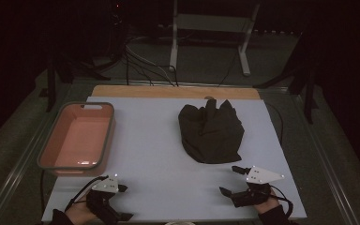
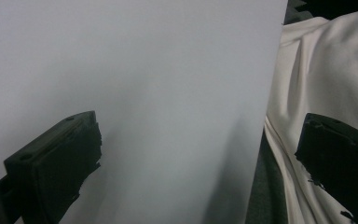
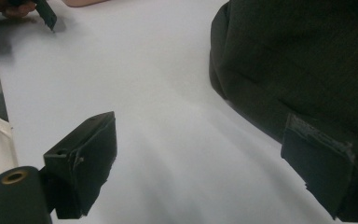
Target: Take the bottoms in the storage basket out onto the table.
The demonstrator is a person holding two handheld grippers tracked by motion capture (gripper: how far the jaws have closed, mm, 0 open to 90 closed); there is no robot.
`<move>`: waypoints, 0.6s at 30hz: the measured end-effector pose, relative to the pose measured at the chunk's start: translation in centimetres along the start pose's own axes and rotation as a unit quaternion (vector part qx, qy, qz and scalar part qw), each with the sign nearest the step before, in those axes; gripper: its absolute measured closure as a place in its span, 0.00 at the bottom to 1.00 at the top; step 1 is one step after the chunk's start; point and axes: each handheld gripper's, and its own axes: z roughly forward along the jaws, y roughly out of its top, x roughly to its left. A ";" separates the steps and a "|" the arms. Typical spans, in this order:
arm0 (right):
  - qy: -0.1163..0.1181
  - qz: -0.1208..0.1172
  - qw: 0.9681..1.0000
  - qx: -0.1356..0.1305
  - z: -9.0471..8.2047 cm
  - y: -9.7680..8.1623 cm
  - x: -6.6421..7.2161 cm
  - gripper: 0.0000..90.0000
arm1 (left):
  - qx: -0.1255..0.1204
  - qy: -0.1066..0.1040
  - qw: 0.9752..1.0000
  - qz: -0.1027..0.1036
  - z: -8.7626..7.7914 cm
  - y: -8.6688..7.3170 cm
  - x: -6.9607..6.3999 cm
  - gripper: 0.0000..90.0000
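A crumpled dark cloth [image 1: 211,131] lies right of centre on the white table top [image 1: 150,154]. My right gripper [image 1: 230,180] rests near the front edge, just in front of the cloth, open with nothing between its jaws. In the right gripper view the cloth [image 3: 303,60] fills the upper right, and my right gripper [image 3: 200,163] has its right-hand jaw against the cloth's near edge. My left gripper [image 1: 124,202] sits at the front left corner, open and empty. In the left gripper view, my left gripper [image 2: 196,163] spans the table's front edge.
A pink bin [image 1: 56,140] with a grey rim stands empty at the table's left side. A wooden strip [image 1: 173,92] runs along the far edge, with cables and a white stand's legs [image 1: 211,42] on the floor behind. The person's white clothing [image 2: 326,70] is beyond the near edge.
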 end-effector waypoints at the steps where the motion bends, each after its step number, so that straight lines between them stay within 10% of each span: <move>1: 0.000 -0.001 1.000 0.001 0.0 0.0 0.0 0.12 | 0.002 0.001 1.000 0.006 0.3 0.3 0.0 0.00; 18: 0.004 -0.006 1.000 0.011 0.4 -0.2 0.1 0.12 | -0.009 -0.002 1.000 0.016 0.7 1.2 0.3 0.00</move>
